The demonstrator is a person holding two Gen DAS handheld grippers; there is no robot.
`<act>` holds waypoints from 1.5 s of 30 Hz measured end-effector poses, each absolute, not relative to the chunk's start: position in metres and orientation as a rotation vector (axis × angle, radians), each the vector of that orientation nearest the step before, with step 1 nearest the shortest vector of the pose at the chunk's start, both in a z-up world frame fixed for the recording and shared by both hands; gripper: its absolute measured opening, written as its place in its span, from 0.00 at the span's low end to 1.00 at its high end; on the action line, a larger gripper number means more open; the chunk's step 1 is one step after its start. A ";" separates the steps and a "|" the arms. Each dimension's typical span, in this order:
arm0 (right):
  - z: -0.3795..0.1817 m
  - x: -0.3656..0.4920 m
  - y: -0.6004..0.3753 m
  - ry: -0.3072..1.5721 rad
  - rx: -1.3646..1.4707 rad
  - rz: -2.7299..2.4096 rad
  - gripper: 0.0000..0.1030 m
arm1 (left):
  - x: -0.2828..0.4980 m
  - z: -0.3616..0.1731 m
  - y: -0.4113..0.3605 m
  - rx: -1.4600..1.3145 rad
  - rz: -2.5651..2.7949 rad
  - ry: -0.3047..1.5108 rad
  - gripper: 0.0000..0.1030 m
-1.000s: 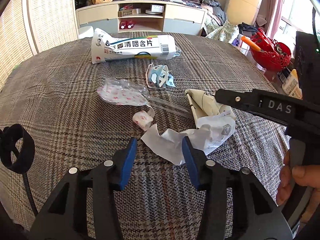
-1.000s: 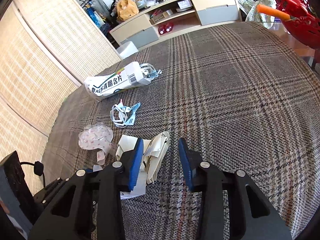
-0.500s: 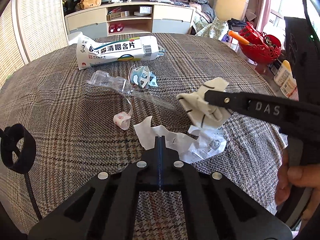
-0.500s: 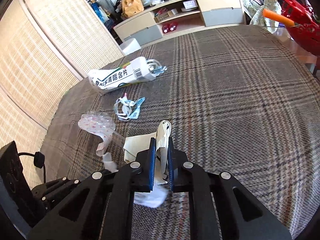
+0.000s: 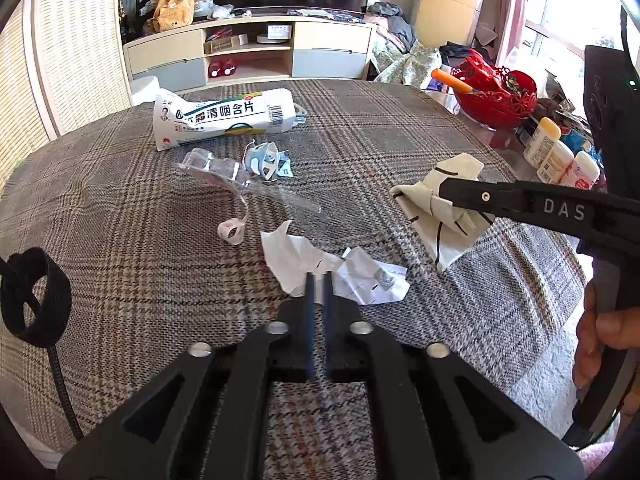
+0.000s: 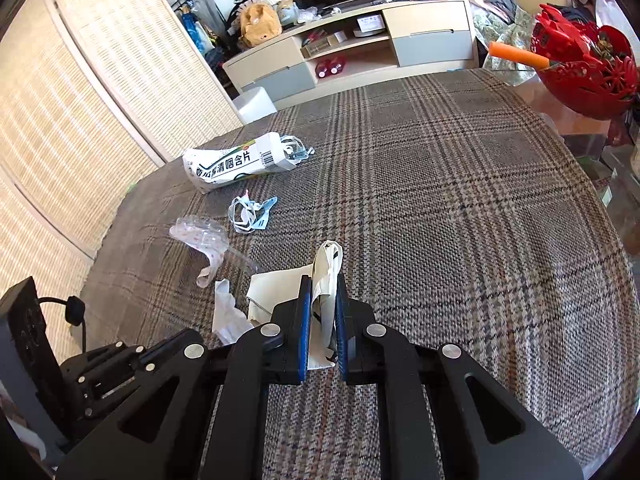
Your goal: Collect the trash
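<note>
While the plaid cloth (image 5: 400, 128) covers the whole table, trash sits mostly on its left half. Far left: big white printed bag (image 5: 224, 120) lying on its side, w/ a small blue-white scrap bundle (image 5: 266, 160) just in front. Nearer, a clear plastic wrapper (image 5: 216, 168) w/ a curled strip beside it. Right gripper (image 6: 322, 284) is clenched on the cream paper wrapper (image 6: 326, 272), which shows lifted off the cloth in the left-wrist view, hanging from the pads. Left gripper (image 5: 319, 276) just reopened a little; its pads stand a narrow gap apart over the near edge of the crumpled white paper (image 5: 304, 264), paper showing between them, lying flat, not pinched. A hand (image 5: 604, 344) at the right edge holds the right gripper's handle.
</note>
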State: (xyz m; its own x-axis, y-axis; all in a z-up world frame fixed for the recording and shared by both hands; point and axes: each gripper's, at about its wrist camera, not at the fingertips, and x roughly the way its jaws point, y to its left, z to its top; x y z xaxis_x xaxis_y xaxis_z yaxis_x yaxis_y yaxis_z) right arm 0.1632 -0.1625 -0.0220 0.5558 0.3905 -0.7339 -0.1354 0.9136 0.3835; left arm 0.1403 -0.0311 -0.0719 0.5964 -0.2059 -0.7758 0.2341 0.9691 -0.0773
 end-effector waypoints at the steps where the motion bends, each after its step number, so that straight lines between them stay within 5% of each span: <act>1: -0.021 0.162 -0.165 0.932 0.297 0.312 0.12 | 0.141 -0.071 -0.034 0.030 -0.261 0.891 0.34; 2: -0.020 0.162 -0.167 0.929 0.295 0.307 0.12 | 0.142 -0.071 -0.037 0.028 -0.267 0.882 0.43; 7: -0.018 0.159 -0.182 0.923 0.294 0.283 0.12 | 0.152 -0.076 -0.057 0.051 -0.269 0.880 0.54; 14: -0.023 0.165 -0.199 0.929 0.294 0.267 0.12 | 0.170 -0.102 -0.069 0.079 -0.244 0.955 0.57; 27: -0.028 0.159 -0.203 0.948 0.290 0.268 0.12 | 0.159 -0.103 -0.052 0.082 -0.210 0.945 0.17; 35: -0.023 0.119 -0.197 0.962 0.259 0.283 0.12 | 0.120 -0.093 -0.042 0.065 -0.235 0.961 0.05; 45: -0.029 0.039 -0.198 0.955 0.266 0.316 0.12 | 0.030 -0.092 -0.057 0.034 -0.307 0.958 0.04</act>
